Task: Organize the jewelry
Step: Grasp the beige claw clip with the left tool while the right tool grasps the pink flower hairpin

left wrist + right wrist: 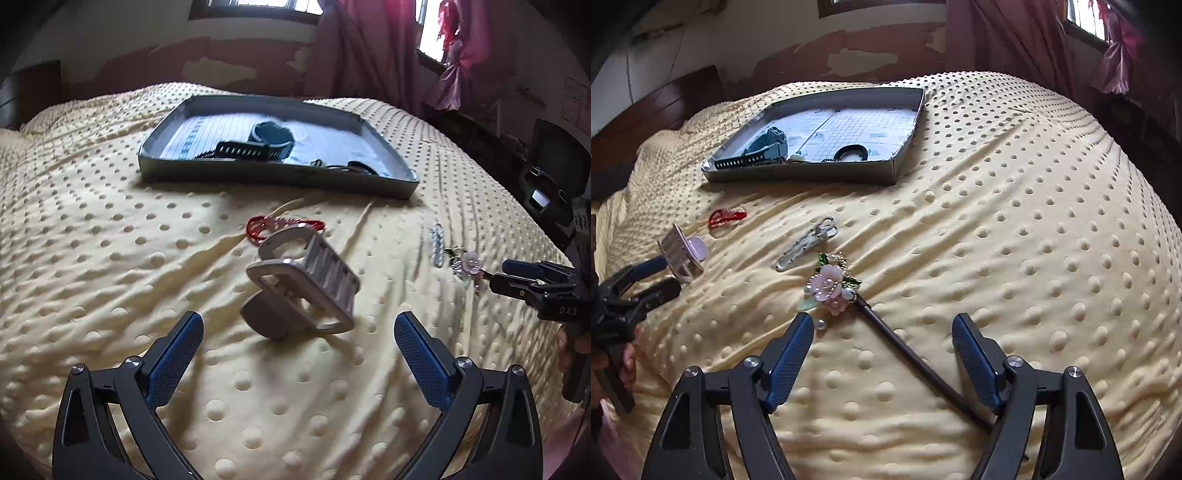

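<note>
Hair claw (301, 284) lies on the bed (110, 258), at 12 o'clock of the left tongs (298, 338), which stand open. Flower hairpin (833, 286) lies between the open right tongs (882, 341). Tray (384, 182) holds a watch (258, 144).

Yellow dotted bed (997, 221), w/ tray (812, 173), red bracelet (726, 217), claw clip (306, 284), silver clip (809, 242), flower hairpin (834, 284)

Dimpled pale-yellow blanket (997, 229), pink-flowered hairpin (831, 284), red bracelet (726, 218), grey tray (273, 175)
</note>
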